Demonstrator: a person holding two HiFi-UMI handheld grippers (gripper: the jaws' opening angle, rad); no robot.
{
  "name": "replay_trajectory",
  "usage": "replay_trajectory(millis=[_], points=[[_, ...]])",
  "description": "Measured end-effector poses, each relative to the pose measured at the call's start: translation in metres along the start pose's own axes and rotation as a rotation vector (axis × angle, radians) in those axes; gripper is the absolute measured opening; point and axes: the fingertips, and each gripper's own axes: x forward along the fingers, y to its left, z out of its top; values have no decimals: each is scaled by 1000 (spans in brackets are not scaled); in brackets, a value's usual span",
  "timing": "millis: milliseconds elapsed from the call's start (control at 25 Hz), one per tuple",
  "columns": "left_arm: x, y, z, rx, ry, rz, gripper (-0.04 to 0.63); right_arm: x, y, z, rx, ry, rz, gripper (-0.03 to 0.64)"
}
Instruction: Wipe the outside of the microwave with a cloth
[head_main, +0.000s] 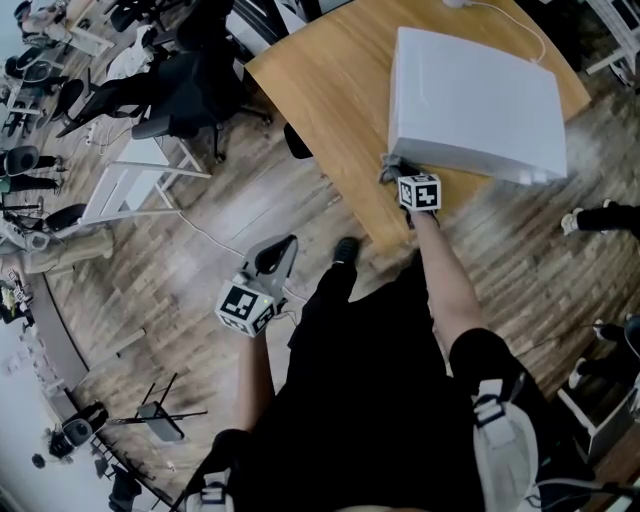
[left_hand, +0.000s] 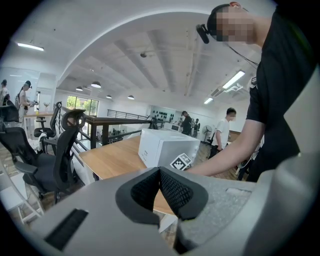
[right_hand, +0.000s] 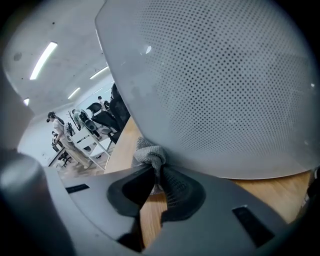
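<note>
A white microwave (head_main: 470, 100) stands on a wooden table (head_main: 330, 90). In the right gripper view its perforated side panel (right_hand: 225, 85) fills most of the frame. My right gripper (head_main: 400, 172) is shut on a grey cloth (right_hand: 150, 156), pressed against the lower near edge of the microwave; the cloth (head_main: 392, 166) shows as a small grey bunch in the head view. My left gripper (head_main: 276, 256) hangs low off the table's left, over the floor, shut with nothing between its jaws. From the left gripper view the microwave (left_hand: 162, 145) sits on the table beyond the jaws.
The table's near edge (head_main: 375, 240) lies just below the right gripper. A white cable (head_main: 520, 30) runs behind the microwave. Black office chairs (head_main: 170, 95) and a white frame (head_main: 130, 180) stand at the left. Other people stand in the background (left_hand: 222, 132).
</note>
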Motion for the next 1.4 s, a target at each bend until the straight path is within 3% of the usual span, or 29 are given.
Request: replay_trajectory(millis=[440, 680, 840, 1200, 1400], points=[[22, -8, 7, 16, -15, -60, 2, -64, -6, -68, 25, 33, 4, 41], [59, -27, 11, 45, -18, -155, 2, -117, -33, -102, 15, 34, -46, 41], [91, -43, 19, 68, -11, -229, 2, -155, -45, -77, -16, -29, -66, 41], [144, -90, 45, 144, -1, -369, 2, -259, -49, 13, -27, -314, -24, 40], [166, -126, 55, 196, 12, -432, 2, -301, -61, 32, -35, -423, -23, 38]])
